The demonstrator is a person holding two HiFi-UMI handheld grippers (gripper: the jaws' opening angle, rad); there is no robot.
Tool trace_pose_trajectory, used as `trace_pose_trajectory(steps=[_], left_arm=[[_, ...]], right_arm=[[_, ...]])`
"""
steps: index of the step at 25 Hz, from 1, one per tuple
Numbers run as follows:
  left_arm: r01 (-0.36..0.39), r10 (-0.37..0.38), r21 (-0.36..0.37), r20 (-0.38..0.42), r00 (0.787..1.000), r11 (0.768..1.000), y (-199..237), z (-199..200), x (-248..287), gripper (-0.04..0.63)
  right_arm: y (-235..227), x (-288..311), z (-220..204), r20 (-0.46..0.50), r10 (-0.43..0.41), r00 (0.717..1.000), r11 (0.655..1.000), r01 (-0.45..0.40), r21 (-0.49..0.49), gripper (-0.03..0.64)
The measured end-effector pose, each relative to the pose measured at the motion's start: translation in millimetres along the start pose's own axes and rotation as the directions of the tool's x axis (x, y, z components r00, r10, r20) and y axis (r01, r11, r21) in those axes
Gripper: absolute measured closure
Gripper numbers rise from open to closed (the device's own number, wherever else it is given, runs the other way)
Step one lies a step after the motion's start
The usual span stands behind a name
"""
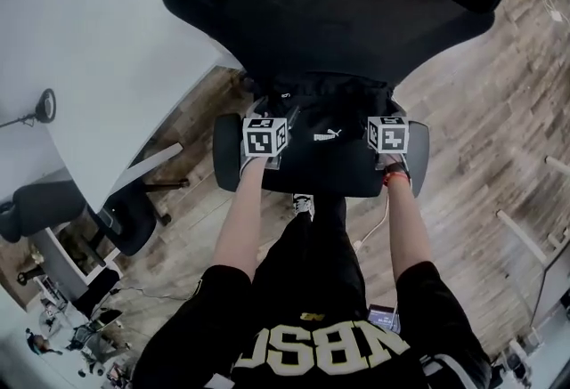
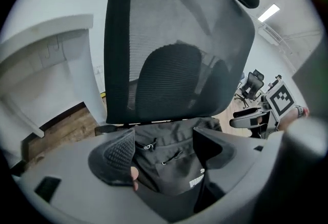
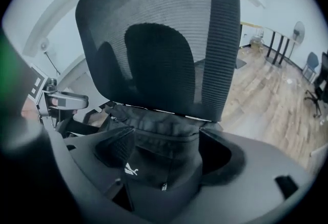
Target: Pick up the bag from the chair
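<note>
A black bag with a small white logo lies on the seat of a black mesh office chair, up against the backrest. My left gripper is at the bag's left side and my right gripper at its right side, both low over the seat. In the left gripper view the bag lies between the spread jaws of the left gripper. The right gripper view has the bag between the wide-apart jaws of the right gripper. Both are open; I cannot tell whether the pads touch the fabric.
A white desk stands just left of the chair, with another dark chair beside it. Wooden floor lies to the right. The person stands close against the seat's front edge. An armrest sticks out at the chair's side.
</note>
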State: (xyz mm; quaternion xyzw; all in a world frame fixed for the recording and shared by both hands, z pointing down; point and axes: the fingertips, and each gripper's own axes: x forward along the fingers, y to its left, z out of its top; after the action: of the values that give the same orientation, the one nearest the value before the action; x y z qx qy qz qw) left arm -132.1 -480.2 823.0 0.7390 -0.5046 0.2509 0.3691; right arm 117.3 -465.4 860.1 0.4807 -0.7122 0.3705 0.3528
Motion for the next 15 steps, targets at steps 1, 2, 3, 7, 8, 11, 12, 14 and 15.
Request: trace_pose_trajectory(steps=[1, 2, 3, 7, 8, 11, 12, 14, 15], left_arm=[[-0.004, 0.004, -0.008, -0.016, 1.0, 1.0, 7.6, -6.5, 9.3, 0.238], [-0.009, 0.009, -0.017, -0.033, 0.999, 1.0, 14.6, -13.5, 18.1, 0.236], [-0.017, 0.015, -0.029, -0.052, 0.999, 0.999, 21.0, -21.0, 26.1, 0.236], [-0.049, 0.044, -0.054, -0.099, 0.994, 0.997, 37.8, -46.2, 56.4, 0.236], [-0.055, 0.048, -0.058, -0.108, 0.993, 0.997, 41.6, -52.2, 64.0, 0.236], [-0.064, 0.054, -0.073, -0.143, 0.988, 0.995, 53.5, -69.9, 80.7, 0.236], [-0.067, 0.055, -0.072, -0.158, 0.986, 0.995, 55.6, -76.1, 85.8, 0.236], [-0.081, 0.07, -0.052, -0.177, 0.982, 0.995, 59.2, -87.1, 97.0, 0.236], [-0.093, 0.084, -0.043, -0.178, 0.98, 0.995, 61.1, -90.0, 101.5, 0.236]], right_arm=[[-4.3, 9.5, -5.4, -0.011, -0.004, 1.0, 1.0, 0.004, 0.011, 0.239], [-8.3, 18.1, -10.3, -0.02, -0.006, 1.0, 1.0, 0.007, 0.026, 0.238], [-11.8, 26.3, -14.9, -0.024, -0.007, 1.0, 0.999, 0.008, 0.042, 0.238], [-27.9, 55.0, -30.3, -0.018, -0.018, 1.0, 0.996, 0.02, 0.081, 0.232], [-31.7, 61.3, -33.7, -0.017, -0.03, 0.999, 0.996, 0.031, 0.087, 0.23], [-36.3, 77.7, -41.8, -0.003, -0.063, 0.998, 0.993, 0.063, 0.098, 0.23], [-37.3, 82.5, -43.9, -0.001, -0.066, 0.998, 0.993, 0.065, 0.095, 0.23], [-40.2, 91.5, -48.1, -0.001, -0.062, 0.998, 0.994, 0.062, 0.092, 0.23], [-41.8, 95.7, -50.5, 0.0, -0.058, 0.998, 0.994, 0.058, 0.097, 0.23]])
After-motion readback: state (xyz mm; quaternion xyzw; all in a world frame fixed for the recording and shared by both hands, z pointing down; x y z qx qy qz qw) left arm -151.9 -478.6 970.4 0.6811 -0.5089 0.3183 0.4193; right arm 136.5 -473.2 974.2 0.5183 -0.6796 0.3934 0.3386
